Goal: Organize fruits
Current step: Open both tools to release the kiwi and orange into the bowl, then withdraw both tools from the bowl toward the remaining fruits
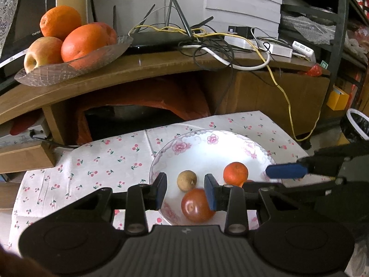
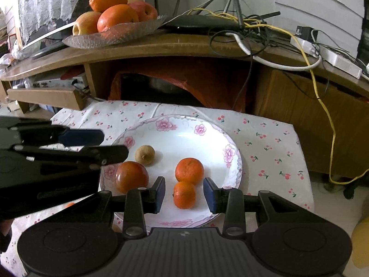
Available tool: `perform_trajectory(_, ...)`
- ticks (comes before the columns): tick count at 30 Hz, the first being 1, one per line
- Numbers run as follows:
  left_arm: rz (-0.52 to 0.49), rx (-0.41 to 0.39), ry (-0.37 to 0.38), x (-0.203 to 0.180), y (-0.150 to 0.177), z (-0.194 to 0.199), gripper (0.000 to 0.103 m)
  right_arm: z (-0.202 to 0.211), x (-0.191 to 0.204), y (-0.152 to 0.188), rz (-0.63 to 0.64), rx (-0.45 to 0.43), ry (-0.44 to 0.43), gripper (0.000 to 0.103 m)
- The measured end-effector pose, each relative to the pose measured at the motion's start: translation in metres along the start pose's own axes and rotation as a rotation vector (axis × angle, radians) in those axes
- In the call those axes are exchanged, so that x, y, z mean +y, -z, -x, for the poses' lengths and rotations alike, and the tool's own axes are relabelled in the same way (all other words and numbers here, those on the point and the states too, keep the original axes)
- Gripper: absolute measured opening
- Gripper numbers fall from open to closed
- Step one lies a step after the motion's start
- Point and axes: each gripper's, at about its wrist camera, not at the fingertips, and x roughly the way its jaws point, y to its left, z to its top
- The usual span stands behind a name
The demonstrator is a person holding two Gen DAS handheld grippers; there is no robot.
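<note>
Where no print reads clearly, flowered plate [image 2: 233,154] under empty left tongs [image 1: 185,191].

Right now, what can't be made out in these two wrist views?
- Smaller mandarin: in the left wrist view only a sliver shows, behind the larger mandarin and the left gripper.
- Tomato: whether the left gripper's right pad touches it is unclear, since the pad overlaps it.
- Plate: near rim hidden by the right gripper.
- Back apple in the glass dish: mostly hidden by the oranges.

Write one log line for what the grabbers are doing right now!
left gripper: open over red tomato | right gripper: open around small orange tangerine | floral white plate
</note>
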Motion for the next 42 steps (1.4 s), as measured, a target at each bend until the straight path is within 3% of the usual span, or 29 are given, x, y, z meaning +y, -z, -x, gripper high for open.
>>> perform_trajectory(42, -0.026, 0.005, -0.012, -0.0047, 0.0092, 0.0069, 0.041, 0.0069, -0.0004, 0.001, 0.031, -0.018, 0.031, 0.04)
